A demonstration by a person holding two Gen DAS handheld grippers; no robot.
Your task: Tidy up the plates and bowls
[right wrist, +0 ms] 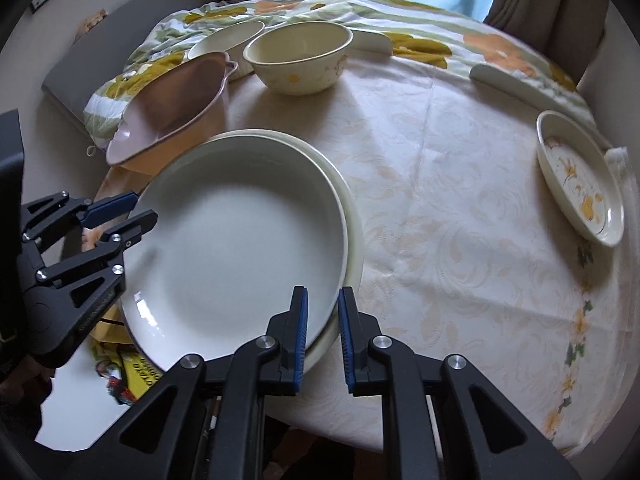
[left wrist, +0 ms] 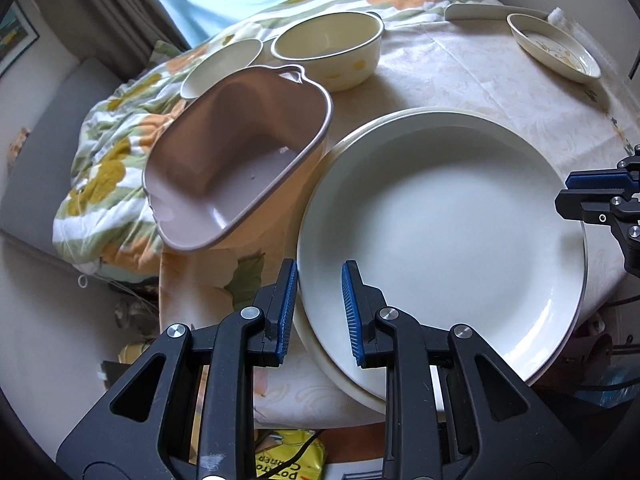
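The white plate (left wrist: 440, 220) rests on a second, cream plate (left wrist: 340, 376) at the near edge of the bench (left wrist: 460, 64), and both grippers meet it from opposite sides. The left gripper (left wrist: 319, 312) has its fingers (left wrist: 286, 312) nearly closed across the plates' near-left rim, one pad outside the edge and the other over the white plate's inside; it appears to pinch the rim, though whether it catches one plate or both is unclear. The right gripper (right wrist: 322, 338) is likewise drawn in tight astride the opposite rim, apparently clamped on the white plate, with the cream plate's edge showing just beyond its fingers. So the plate lies between the two grippers, each about equally near, and any lift would turn on both rising together to keep it level. Beyond the left fingers a tilted pink basin (left wrist: 236, 156) leans just beside the plates; farther off stand a cream bowl (left wrist: 328, 50) and a smaller bowl (left wrist: 220, 66), and well to the right a flowered dish (right wrist: 580, 184).
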